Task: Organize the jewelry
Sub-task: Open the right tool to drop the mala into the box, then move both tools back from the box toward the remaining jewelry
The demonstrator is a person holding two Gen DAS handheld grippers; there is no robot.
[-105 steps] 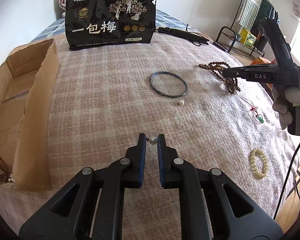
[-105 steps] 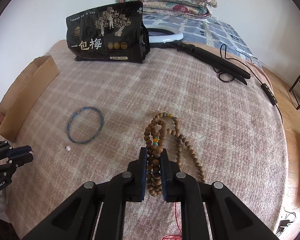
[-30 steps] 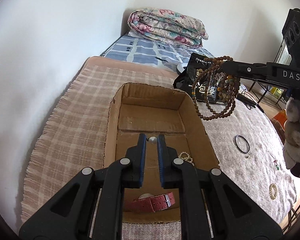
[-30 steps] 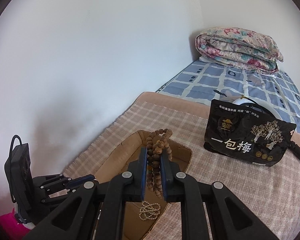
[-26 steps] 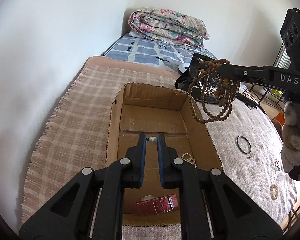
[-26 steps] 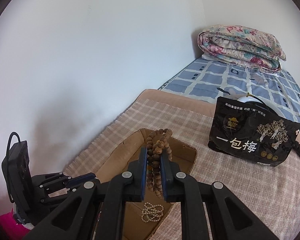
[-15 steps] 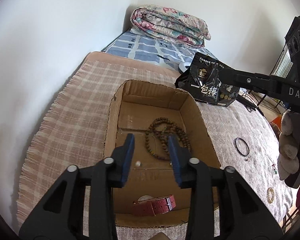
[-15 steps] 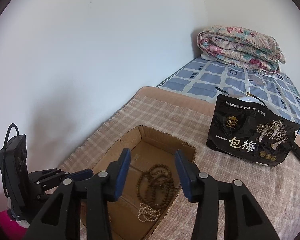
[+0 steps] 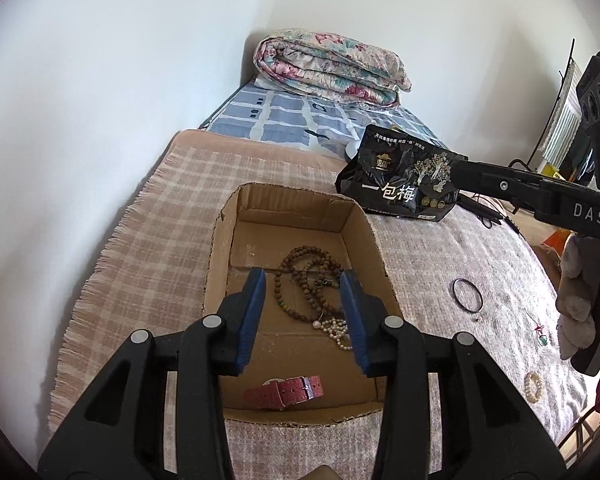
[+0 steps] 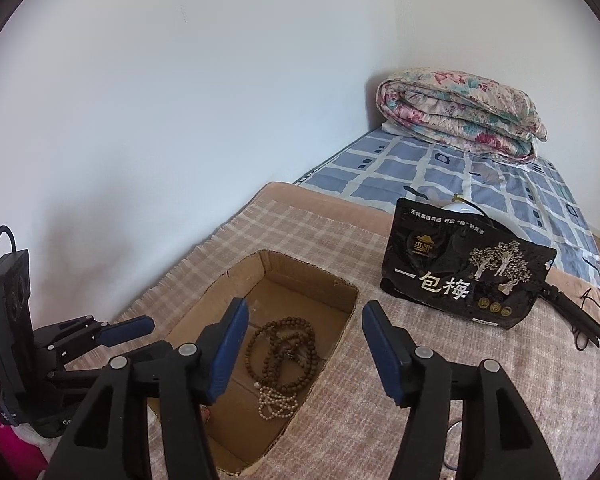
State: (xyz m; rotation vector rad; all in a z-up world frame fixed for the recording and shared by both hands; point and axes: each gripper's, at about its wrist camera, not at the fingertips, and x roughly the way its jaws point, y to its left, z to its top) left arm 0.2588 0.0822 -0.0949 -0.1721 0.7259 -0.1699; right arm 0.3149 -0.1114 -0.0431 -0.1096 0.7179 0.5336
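Observation:
An open cardboard box (image 9: 380,264) (image 10: 348,322) lies on the plaid blanket. In it lie a brown wooden bead necklace (image 9: 304,276) (image 10: 284,344), a small pearl bracelet (image 9: 338,332) (image 10: 276,402), a single pearl (image 9: 317,323) and a red watch strap (image 9: 286,392). My left gripper (image 9: 304,308) is open and empty above the box. My right gripper (image 10: 302,340) is open and empty above the box's right side. On the blanket to the right lie a dark bangle (image 9: 467,295), a red-string pendant (image 9: 540,334) and a pale bead bracelet (image 9: 533,386).
A black snack bag (image 9: 400,184) (image 10: 464,276) stands behind the box. A folded floral quilt (image 9: 332,68) (image 10: 460,108) lies on the blue checked sheet by the wall. Black cables and a tripod (image 10: 572,316) lie at the right.
Both grippers opened over the box. The wooden bead necklace dropped from my right gripper and the single pearl from my left gripper; both now lie in the box.

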